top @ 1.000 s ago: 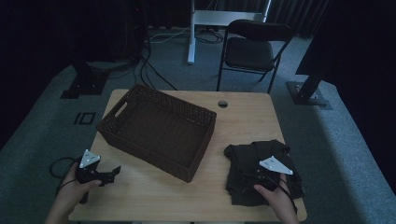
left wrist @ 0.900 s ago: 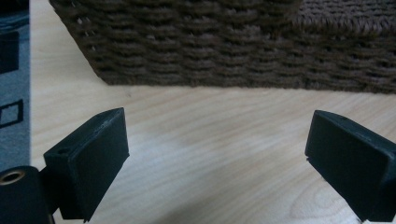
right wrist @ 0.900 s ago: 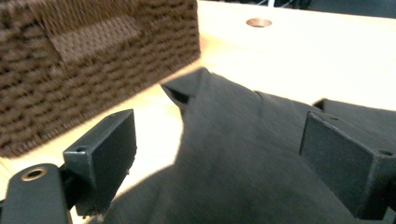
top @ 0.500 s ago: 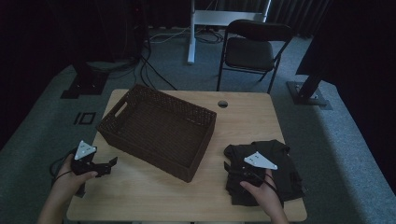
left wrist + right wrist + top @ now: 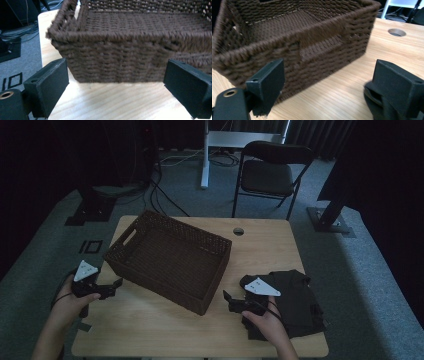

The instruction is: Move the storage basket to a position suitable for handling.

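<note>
Basket [image 5: 170, 260] is sitting between both grippers; left gripper [image 5: 111, 285] and right gripper [image 5: 231, 301] are gaping wide, holding nothing. Folded dark cloth [image 5: 295, 300] is lying behind right fingers. Better: closing squarely on opposite walls.

Basket [image 5: 170, 260] between claws; bare table [image 5: 150, 330] nearside.
</note>
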Action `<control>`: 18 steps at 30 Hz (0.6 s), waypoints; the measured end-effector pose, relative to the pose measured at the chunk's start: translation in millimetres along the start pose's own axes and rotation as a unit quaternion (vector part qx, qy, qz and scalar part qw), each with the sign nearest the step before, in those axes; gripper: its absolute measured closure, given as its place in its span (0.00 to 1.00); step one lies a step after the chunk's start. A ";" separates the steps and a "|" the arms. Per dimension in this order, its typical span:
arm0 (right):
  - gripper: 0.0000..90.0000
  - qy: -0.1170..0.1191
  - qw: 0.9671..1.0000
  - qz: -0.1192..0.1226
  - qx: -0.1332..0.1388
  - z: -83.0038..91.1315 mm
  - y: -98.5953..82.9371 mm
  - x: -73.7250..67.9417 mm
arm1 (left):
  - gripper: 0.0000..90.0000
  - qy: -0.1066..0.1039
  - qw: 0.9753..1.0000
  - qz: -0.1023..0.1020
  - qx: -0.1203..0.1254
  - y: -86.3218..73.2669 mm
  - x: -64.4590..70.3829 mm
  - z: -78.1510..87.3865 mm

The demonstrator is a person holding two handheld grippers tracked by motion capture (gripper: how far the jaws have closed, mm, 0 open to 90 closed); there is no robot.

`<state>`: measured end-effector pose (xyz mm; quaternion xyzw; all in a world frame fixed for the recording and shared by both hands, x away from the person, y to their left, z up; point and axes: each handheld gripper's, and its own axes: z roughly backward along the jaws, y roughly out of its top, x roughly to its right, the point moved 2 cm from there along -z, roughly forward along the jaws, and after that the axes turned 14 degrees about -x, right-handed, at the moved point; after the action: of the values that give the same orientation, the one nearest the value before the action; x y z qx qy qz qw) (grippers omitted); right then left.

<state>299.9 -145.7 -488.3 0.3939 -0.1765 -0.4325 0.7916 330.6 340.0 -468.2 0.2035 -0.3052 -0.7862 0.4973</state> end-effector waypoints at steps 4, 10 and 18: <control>0.12 0.006 1.000 0.006 0.003 -1.9 7.9 -8.2 | 0.07 0.016 1.000 -0.007 0.006 11.0 -8.2 -0.1; 0.12 0.017 1.000 0.006 0.011 -6.1 16.2 -18.9 | 0.07 0.022 0.999 0.007 0.025 29.0 -26.4 -2.8; 0.12 0.028 0.999 0.000 0.017 -11.6 24.2 -26.5 | 0.07 0.026 0.999 0.015 0.043 45.8 -48.4 -19.3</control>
<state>305.4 -110.7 -475.1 0.4193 -0.1621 -0.4180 0.7894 393.3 363.9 -450.3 0.2408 -0.3283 -0.7594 0.5075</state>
